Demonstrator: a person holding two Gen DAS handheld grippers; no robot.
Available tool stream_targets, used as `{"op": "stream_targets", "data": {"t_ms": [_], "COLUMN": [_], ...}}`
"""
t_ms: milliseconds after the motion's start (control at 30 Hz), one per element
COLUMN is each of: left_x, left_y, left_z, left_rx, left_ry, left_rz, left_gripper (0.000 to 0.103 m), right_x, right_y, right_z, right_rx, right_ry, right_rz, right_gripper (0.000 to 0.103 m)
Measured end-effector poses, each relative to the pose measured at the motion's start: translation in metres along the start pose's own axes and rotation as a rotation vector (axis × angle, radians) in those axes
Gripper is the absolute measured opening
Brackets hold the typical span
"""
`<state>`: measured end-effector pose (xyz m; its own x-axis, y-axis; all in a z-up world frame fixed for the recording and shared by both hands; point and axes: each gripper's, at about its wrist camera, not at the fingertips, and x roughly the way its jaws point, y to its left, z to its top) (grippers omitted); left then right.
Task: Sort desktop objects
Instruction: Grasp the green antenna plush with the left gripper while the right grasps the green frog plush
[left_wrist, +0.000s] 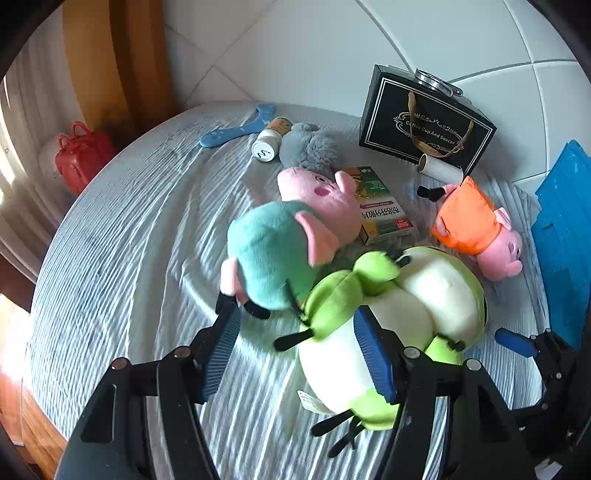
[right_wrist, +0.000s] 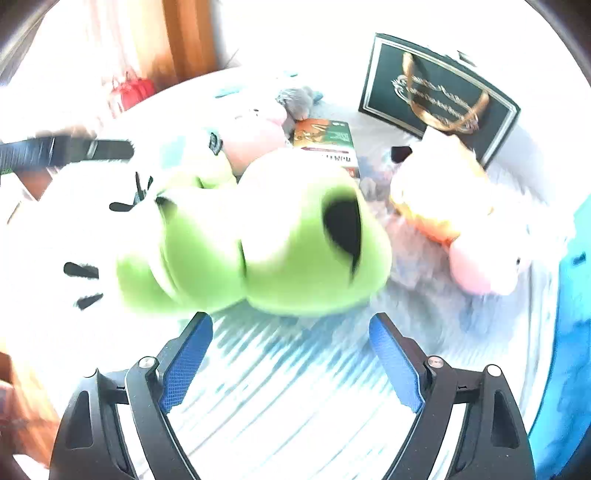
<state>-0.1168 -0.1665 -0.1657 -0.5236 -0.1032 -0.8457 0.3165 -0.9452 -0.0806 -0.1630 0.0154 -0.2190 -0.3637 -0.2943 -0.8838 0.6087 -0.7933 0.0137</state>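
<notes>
A: Between the left gripper (left_wrist: 299, 328) fingers: striped cloth plus the edge of the green frog plush (left_wrist: 388, 314). Jaws wide apart, gripping nothing. One blue pad sits in front of the frog's white belly; contact not clear.

B: Right side?

A: Right gripper (right_wrist: 291, 332) also spread wide, nothing held. Frog (right_wrist: 266, 240) sits just ahead of its fingertips, blurred and overexposed.

B: Frog orientation?

A: In the left wrist view, long axis runs near-left to far-right, belly up, head toward the far right.

B: Neighbours?

A: Teal-shirt pig plush (left_wrist: 288, 240) touching it on the left, orange-dress pig plush (left_wrist: 480, 229) just to the right, green box (left_wrist: 380, 206) beyond it.

B: Surface, room?

A: Table under a blue-white striped cloth (left_wrist: 129, 240), white tiled wall (left_wrist: 314, 48) behind, wooden frame at left.

B: Containers?

A: Black gift box (left_wrist: 424, 122), closed, contents unseen, a white roll (left_wrist: 439, 170) against it. Blue bin (left_wrist: 565, 229) at right edge, inside hidden.
</notes>
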Motion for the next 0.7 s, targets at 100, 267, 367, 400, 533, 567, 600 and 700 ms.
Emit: {"op": "stream_targets", "data": {"t_ms": [100,267,367,400,533,567,600,700], "left_x": [-0.004,0.01,0.028,0.034,0.048,0.052,0.055,0.064], "left_y": [-0.007,-0.041,-0.056,-0.06,-0.074,-0.073,-0.069,-0.063], "left_z": [-0.022,-0.05,-0.053,-0.054,-0.061,-0.064,-0.067,-0.073], "left_rx": [-0.044,-0.029,-0.015,-0.016,0.05,0.043,0.028,-0.002], "left_ry": [0.024,0.063,0.096,0.114,0.112,0.126,0.141,0.162], "left_rz": [-0.019,-0.037,-0.025,-0.028,0.037,0.032,0.017,-0.023], "left_gripper": [0.064,0.064,0.066,0.075,0.091,0.092,0.093,0.094], "right_x": [-0.002,-0.018,-0.02,-0.02,-0.001,0.006,0.013,0.029], "right_y": [-0.013,-0.034,-0.048,-0.048,-0.043,-0.041,-0.04,-0.035], "right_z": [0.003,-0.001,0.01,0.014,0.024,0.023,0.022,0.02], "right_rx": [0.034,0.156,0.176,0.177,0.164,0.163,0.162,0.142], "right_ry": [0.001,-0.016,-0.031,-0.033,-0.003,0.011,0.022,0.036], "right_rz": [0.002,0.038,0.045,0.046,0.07,0.071,0.077,0.06], "right_gripper": [0.09,0.103,0.103,0.103,0.103,0.103,0.103,0.103]}}
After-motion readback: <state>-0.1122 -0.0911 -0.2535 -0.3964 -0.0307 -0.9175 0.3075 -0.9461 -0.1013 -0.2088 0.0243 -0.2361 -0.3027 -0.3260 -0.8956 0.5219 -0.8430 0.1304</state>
